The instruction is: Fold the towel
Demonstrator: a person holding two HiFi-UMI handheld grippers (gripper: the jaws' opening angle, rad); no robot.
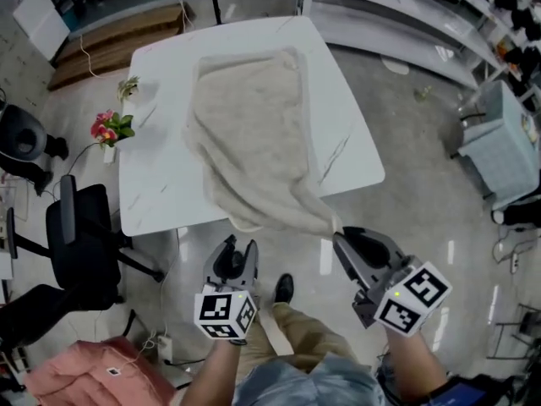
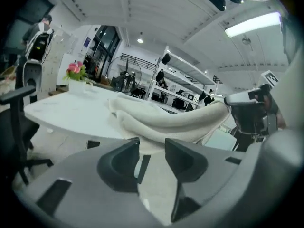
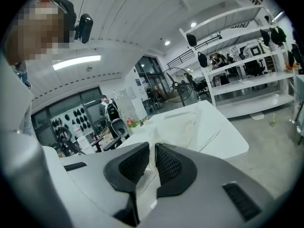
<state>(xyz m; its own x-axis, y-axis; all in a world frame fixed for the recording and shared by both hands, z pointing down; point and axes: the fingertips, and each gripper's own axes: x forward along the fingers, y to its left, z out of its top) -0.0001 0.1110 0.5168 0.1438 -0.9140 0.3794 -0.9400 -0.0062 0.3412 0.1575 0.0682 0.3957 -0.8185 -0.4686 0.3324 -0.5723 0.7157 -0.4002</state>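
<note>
The towel (image 1: 254, 134) is spread on the white desk (image 1: 156, 184), one corner drawn off the near edge and pinched by the right claw (image 1: 337, 233); the left claw (image 1: 239, 250) is held spread, empty. With one corner gripped, it could be dragged onto the glossy floor (image 1: 423, 167). Flowers (image 1: 108, 129) and shelving (image 1: 406, 15) are seen nearby.

A person stands with both forearms reaching forward, a two-jaw gripper in each hand, both tipped slightly downward. The left gripper (image 1: 237, 248) is close in front of the body, its jaws apart with nothing between them. The right gripper (image 1: 340, 235) is out to the person's right, its jaws pressed together on a corner of the towel (image 1: 254, 125). A marker cube (image 1: 226, 313) faces upward on each gripper, just ahead of the wrist.
</note>
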